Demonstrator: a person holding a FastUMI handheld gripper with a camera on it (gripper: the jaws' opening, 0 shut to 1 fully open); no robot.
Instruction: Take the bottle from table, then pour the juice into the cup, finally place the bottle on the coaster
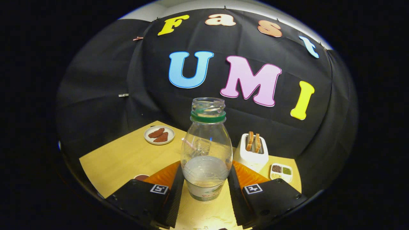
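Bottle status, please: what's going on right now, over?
Gripper shut on bottle, upright, uncapped, some liquid in the bottom. Toaster and plate beyond on table, not in the way.

Staged booth — black cloth wall (105, 95), toaster (252, 153), wooden table (127, 156)

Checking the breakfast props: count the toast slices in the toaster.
2, standing side by side in the white toaster: left slice, right slice. It sits beyond the bottle, which may hide other things.
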